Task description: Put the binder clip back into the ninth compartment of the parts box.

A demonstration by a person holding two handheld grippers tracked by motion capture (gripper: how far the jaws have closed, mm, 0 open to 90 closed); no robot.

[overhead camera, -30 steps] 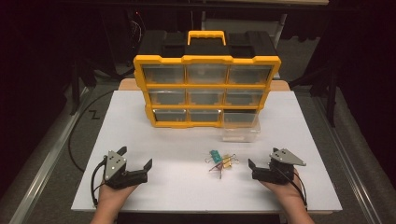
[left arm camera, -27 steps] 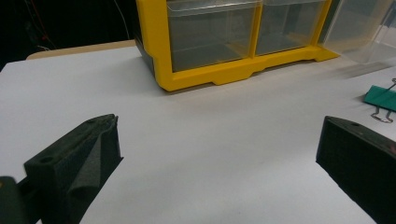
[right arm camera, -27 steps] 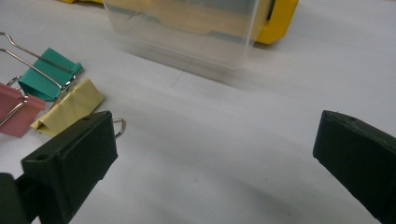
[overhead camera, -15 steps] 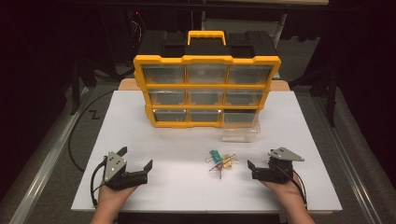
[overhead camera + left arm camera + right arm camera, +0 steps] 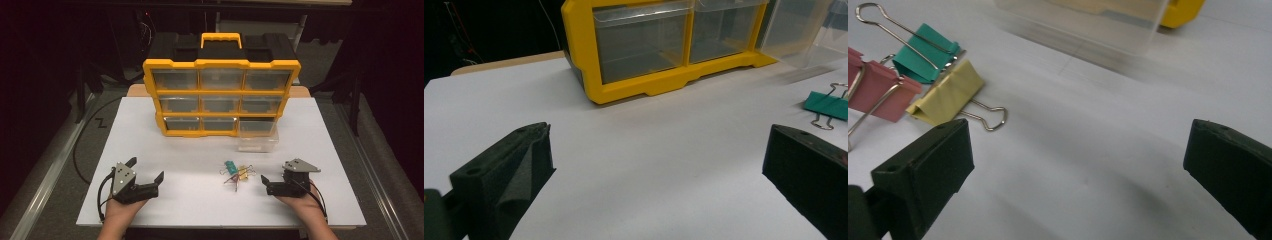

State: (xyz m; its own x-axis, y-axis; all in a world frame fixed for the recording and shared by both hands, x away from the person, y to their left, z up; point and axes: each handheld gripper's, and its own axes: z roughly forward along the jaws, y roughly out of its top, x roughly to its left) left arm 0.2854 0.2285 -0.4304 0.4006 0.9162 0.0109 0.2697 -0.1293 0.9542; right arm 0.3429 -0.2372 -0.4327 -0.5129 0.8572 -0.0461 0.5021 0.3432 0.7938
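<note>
Both tongs are wide open and empty, resting low on the white surface (image 5: pixel 200 200) at the near edge. Left tongs (image 5: pixel 148 176) sit well apart from everything; their own camera looks across bare surface to the organizer's bottom row. Right tongs (image 5: pixel 264 181) point inward at the binder clips (image 5: pixel 237 173), just beside them.

Clips are a small heap mid-surface, nearer the right hand: green clip (image 5: pixel 925 59), yellow clip (image 5: pixel 948 95), pink clip (image 5: pixel 875 90), touching or overlapping, wire handles splayed. The yellow one lies closest to the right tongs' near jaw, its wire loop pointing toward the gap, so it looks like the easiest first pick.

Yellow organizer (image 5: pixel 221 97) stands upright at the back, three rows of clear drawers facing the person. The bottom-right drawer (image 5: pixel 257 135) is out of its slot and sits on the surface in front of that corner, open side up. Looks empty, though the clear plastic makes it hard to be sure. My read: it's pulled out as the drop target, placed on the right so the right hand has a short path from heap to drawer.

Judgement: sorting has not started, no clip is gripped. Next move needs the right tongs to close on one clip body, not the wire. Risk is dragging the neighbours along, since they're tangled
</note>
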